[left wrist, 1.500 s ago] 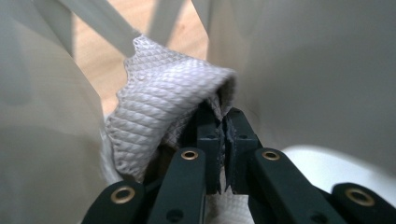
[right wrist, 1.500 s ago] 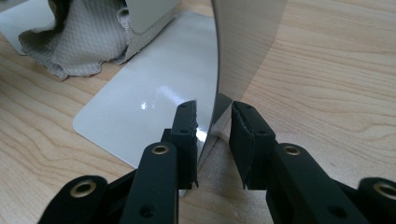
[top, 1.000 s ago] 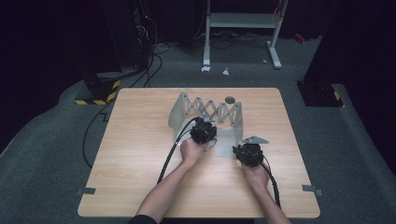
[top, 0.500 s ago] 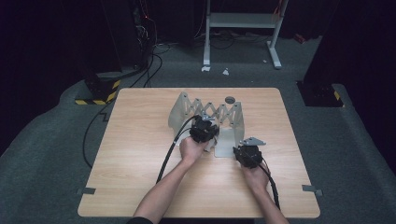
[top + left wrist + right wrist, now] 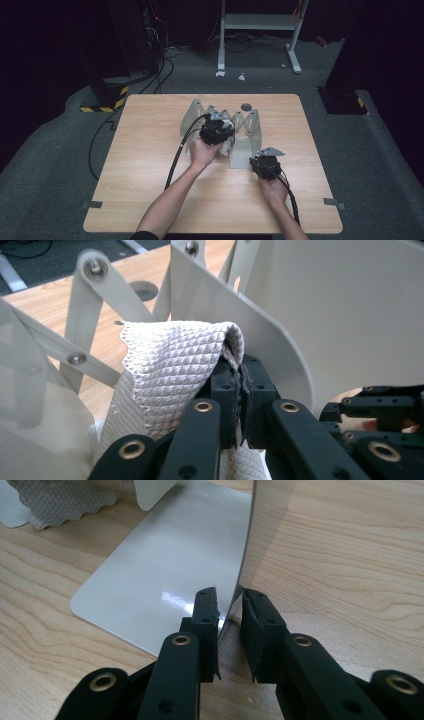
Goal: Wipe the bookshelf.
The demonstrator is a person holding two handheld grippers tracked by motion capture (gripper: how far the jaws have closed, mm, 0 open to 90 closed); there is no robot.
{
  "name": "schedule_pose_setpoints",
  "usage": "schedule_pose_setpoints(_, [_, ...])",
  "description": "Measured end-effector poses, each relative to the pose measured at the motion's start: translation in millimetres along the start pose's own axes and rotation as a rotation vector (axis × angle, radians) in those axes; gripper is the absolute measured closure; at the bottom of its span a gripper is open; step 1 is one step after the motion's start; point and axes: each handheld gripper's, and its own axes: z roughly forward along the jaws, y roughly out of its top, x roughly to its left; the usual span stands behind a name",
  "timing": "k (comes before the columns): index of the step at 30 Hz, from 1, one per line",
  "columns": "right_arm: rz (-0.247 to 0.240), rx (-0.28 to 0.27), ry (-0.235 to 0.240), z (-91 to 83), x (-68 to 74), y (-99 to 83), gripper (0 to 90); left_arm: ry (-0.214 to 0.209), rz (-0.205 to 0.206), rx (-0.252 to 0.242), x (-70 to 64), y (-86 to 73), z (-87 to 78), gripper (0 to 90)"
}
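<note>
The cloth point(image 5: 165, 375) is a grey, bumpy rag with a wavy edge. It sits in the middle of the bench point(image 5: 150, 150), by the near side of the rack point(image 5: 245, 127). The left hand-held gripper point(image 5: 239, 390) is pinching a fold of the cloth, with its jaws pressed tight together on it. The rack is pale grey, with crossed bars and flat plates. It stands toward the far side of the bench. The right hand-held gripper point(image 5: 229, 625) is at the rack's right plate point(image 5: 260, 530). Its jaws sit on each side of that thin plate, a little apart, just beside it. A hole point(image 5: 246, 106) is in the bench behind the rack.
</note>
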Motion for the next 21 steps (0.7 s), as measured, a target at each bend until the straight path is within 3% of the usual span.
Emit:
schedule_pose_setpoints(6, [0.008, 0.002, 0.008, 0.0, -0.7, 0.0, 77.1, -0.021, -0.018, -0.025, 0.9, 11.0, -8.2, 86.0])
schedule_pose_setpoints(21, [0.006, 0.002, 0.017, 0.0, -1.1, 0.0, 76.8, -0.041, -0.011, -0.084, -6.0, 31.2, -28.5, 85.9])
